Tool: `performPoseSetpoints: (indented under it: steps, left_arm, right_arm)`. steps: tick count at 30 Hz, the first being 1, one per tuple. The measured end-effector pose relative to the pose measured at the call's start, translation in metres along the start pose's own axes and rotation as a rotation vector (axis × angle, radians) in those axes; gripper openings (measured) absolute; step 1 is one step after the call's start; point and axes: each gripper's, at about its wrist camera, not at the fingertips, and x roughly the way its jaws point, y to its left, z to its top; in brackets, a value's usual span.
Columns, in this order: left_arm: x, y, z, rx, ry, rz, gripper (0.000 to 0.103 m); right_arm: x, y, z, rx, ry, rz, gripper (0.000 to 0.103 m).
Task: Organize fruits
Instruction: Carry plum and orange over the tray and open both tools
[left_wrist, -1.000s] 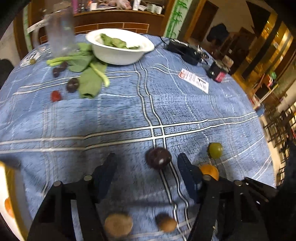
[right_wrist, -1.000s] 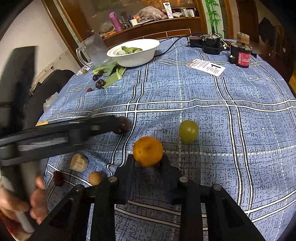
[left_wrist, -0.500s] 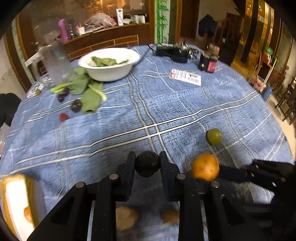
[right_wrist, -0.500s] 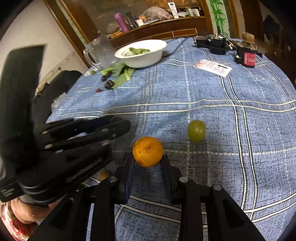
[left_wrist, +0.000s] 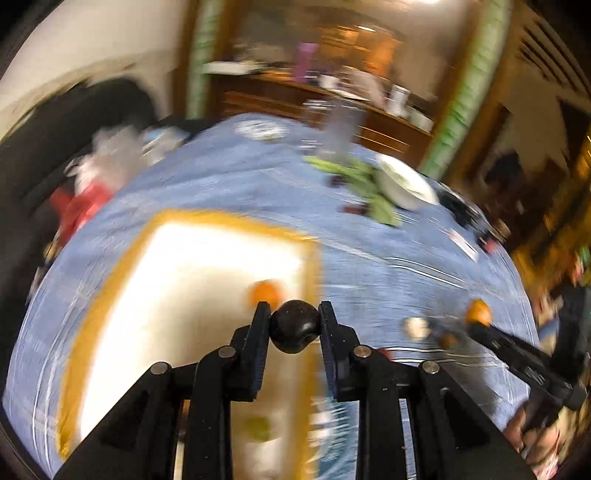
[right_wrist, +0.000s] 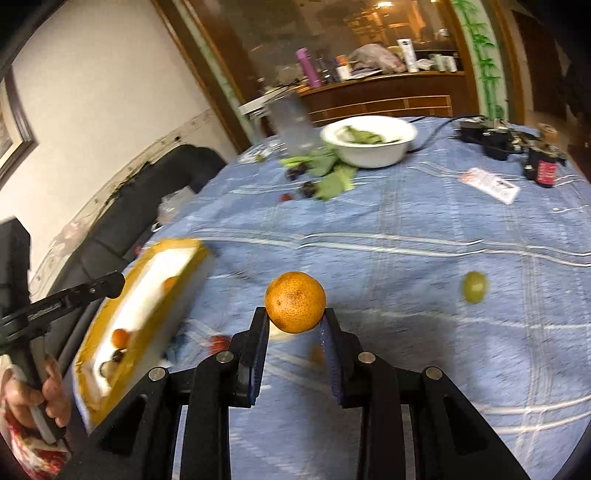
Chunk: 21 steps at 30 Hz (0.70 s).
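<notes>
Left wrist view is pretty smeared, but the left tool (left_wrist: 294, 326) is clearly pinching a dark round fruit (left_wrist: 294, 325) between its two pads, up in the air over the right edge of the tray (left_wrist: 110, 295). The tray is white inside with an orange-yellow rim and sits on the blue checked table (left_wrist: 388, 273). Inside it there's a small orange fruit (left_wrist: 265, 291) just past the tool tips, plus a blurry greenish blob lower down that I can't identify. Farther back, a white bowl (left_wrist: 404, 184) with something green in it, leafy greens (left_wrist: 364, 184) lying beside it. The right tool shows up at the right edge carrying an orange.

Right wrist view is sharper. The right tool (right_wrist: 295, 321) is clamped on an orange (right_wrist: 295, 301), lifted clear of the table (right_wrist: 443, 295). The tray (right_wrist: 147, 332) is off to the left, holding a small orange fruit (right_wrist: 120, 337) and a couple of darker bits I can't make out. A green round fruit (right_wrist: 474, 287) sits on the cloth to the right, well apart from the tray. The white bowl (right_wrist: 369, 142) at the back holds green leaves, more leaves (right_wrist: 328, 173) and a few dark fruits spilled next to it, and a clear glass mug (right_wrist: 293, 125) stands just left of the bowl.
</notes>
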Motion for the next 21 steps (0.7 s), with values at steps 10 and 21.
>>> performPoseSetpoints:
  steps: [10, 21]
  left_arm:
    - [0.001, 0.068, -0.028, -0.126, 0.016, 0.087, 0.025]
    - [-0.035, 0.103, -0.040, -0.198, -0.040, 0.046, 0.062]
  right_arm:
    - [0.040, 0.132, -0.010, -0.160, 0.112, 0.141, 0.032]
    - [0.104, 0.192, -0.022, -0.228, 0.196, 0.068, 0.034]
